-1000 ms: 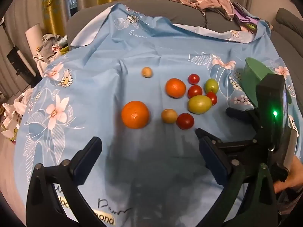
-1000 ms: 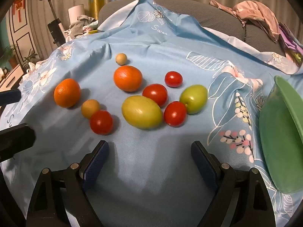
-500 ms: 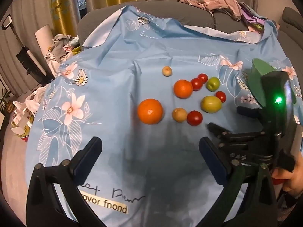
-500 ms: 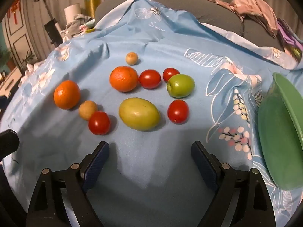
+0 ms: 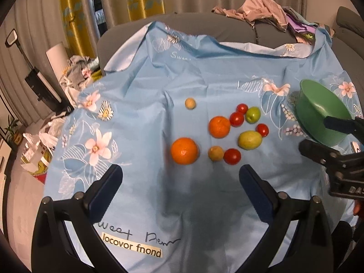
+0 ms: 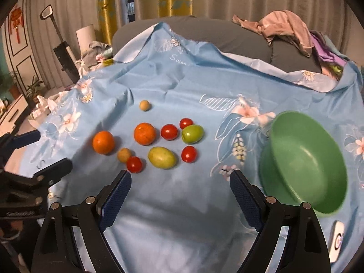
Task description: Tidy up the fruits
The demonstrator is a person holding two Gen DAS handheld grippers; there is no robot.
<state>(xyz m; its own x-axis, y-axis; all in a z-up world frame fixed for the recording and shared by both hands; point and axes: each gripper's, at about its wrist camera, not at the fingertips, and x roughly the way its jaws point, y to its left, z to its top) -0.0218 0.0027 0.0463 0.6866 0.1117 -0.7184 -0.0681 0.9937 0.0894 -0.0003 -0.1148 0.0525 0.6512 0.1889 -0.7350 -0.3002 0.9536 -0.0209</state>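
1. Fruit all sits loose on the blue flowered cloth (image 5: 141,104), bunched a bit right of the middle, none of it in the green bowl (image 6: 304,159) so far

2. The left gripper (image 5: 180,184) hangs over bare cloth on the near side of the pile, fingers spread wide with nothing between them

3. The right gripper (image 6: 179,190) is the same deal, fingers wide apart and holding nothing, parked over the cloth just short of the fruit

4. Closest to the left gripper is the big orange (image 5: 184,150), off on the left of the group by itself

5. Right of it there's a small tan fruit (image 5: 215,153) touching a red tomato (image 5: 232,156)

6. Behind those is a second orange (image 5: 219,127), with another tomato (image 5: 236,119) right beside it, can't tell if they touch

7. The yellow-green oval fruit (image 6: 162,157) lies in the middle of the cluster, with a tomato (image 6: 189,154) just beside it on the right

8. A rounder green fruit (image 6: 192,133) sits at the far side, with a small tomato (image 6: 186,123) tucked against it behind

9. One little tan ball (image 6: 144,105) sits well apart, farther back on the cloth

10. The bowl is off to the right of the fruit, looks tilted with its opening facing the right camera, a bit blurry

11. Background is a grey sofa (image 6: 227,36) with a heap of clothes (image 6: 286,29) on it
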